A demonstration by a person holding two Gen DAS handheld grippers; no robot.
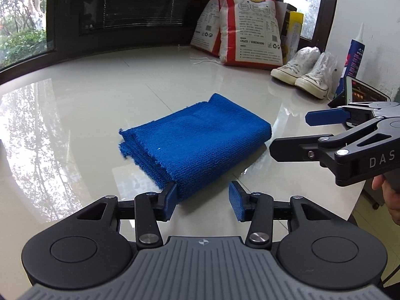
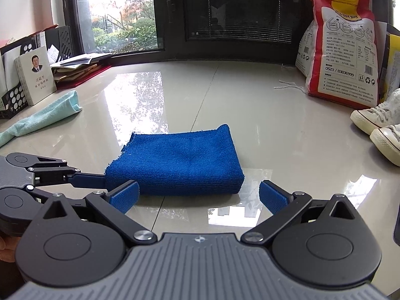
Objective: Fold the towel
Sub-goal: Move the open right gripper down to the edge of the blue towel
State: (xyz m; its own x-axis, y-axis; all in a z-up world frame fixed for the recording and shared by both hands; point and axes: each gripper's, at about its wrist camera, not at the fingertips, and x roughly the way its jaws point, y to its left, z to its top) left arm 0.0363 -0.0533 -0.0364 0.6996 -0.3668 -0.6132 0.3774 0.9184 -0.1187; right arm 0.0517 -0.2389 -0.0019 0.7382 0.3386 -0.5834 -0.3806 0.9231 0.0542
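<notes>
Glossy pale tabletop (image 2: 250, 105) reflecting daylight from dark-framed windows (image 2: 120, 17), perhaps garden trees beyond.

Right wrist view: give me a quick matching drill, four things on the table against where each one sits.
Things:
1. blue towel
2. teal cloth
3. rice bag
4. white sneakers

Places:
A. far left, beside the book
B. right edge, nearer than the bag
C. centre, folded, just ahead of the fingers
D. back right, standing upright

Pairs: 1-C, 2-A, 3-D, 4-B
</notes>
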